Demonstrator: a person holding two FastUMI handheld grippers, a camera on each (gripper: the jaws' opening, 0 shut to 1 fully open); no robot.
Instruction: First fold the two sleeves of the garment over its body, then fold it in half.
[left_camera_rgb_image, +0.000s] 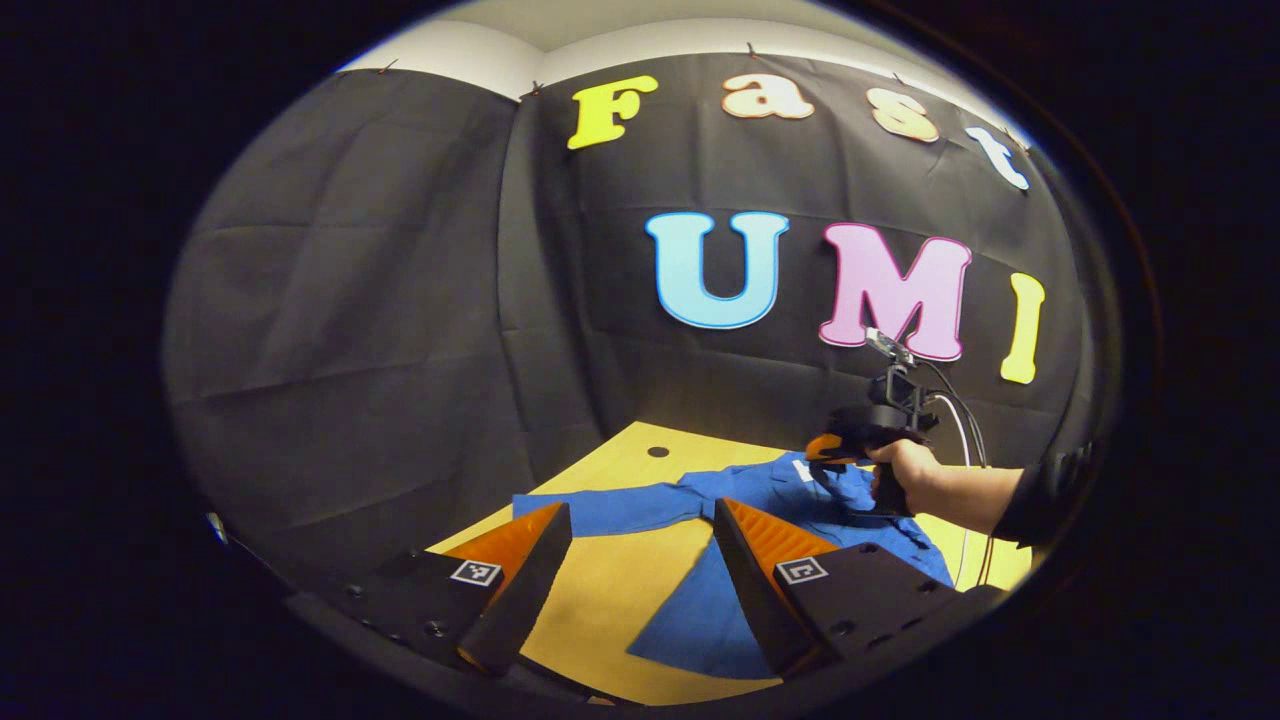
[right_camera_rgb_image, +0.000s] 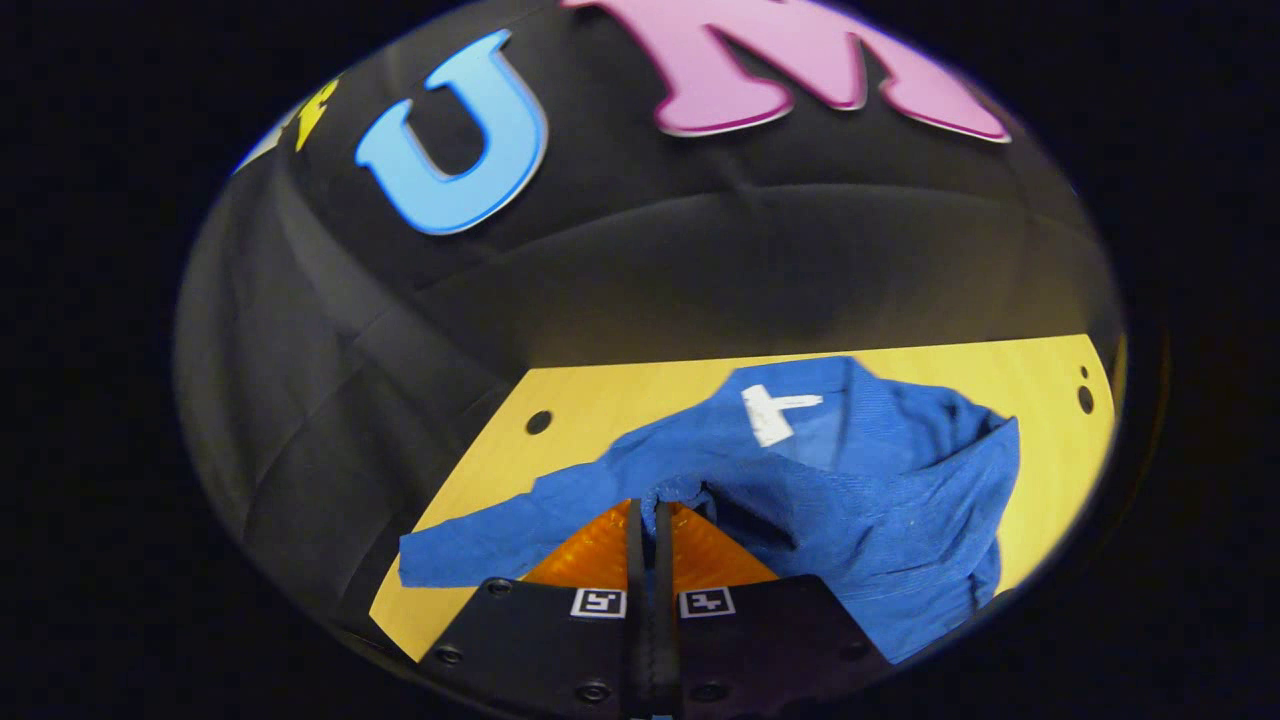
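Blue shirt on yellow table. Right tongs pinched closed on raised sleeve fabric; left tongs wide open, empty, hovering before spread sleeve.

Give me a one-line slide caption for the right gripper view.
Right gripper shut on a pinch of the blue garment, one sleeve still spread across the wooden table.
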